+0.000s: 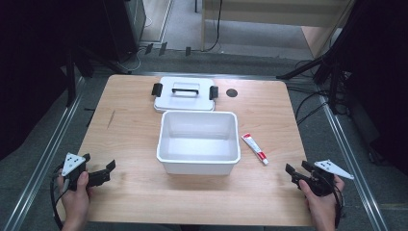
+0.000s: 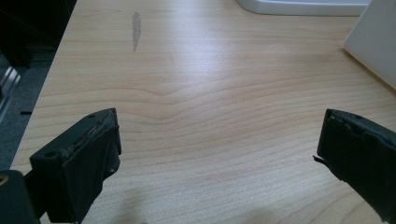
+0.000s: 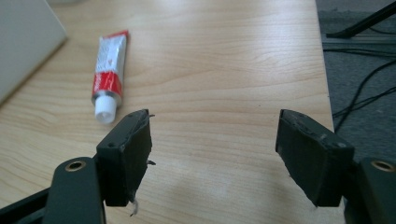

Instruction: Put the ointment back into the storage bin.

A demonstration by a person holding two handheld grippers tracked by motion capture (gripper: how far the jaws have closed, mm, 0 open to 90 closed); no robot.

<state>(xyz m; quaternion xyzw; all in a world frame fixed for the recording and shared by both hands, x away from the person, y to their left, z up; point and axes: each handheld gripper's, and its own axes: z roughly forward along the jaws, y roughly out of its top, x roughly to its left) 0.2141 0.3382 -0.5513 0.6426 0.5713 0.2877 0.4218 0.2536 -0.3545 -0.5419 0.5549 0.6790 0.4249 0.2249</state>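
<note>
Resting on the wooden table (image 1: 130, 144), an open white bin (image 1: 198, 142) sits mid-table, its lid (image 1: 184, 94) just behind. The tube (image 1: 255, 148) lies beside the bin — near the right gripper (image 1: 297, 173). Both it and the left gripper (image 1: 98, 174) have jaws apart, empty.

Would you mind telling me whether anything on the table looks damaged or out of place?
A grey scuff mars the wooden table near its left side. The bin's lid lies off, behind the white bin.
</note>
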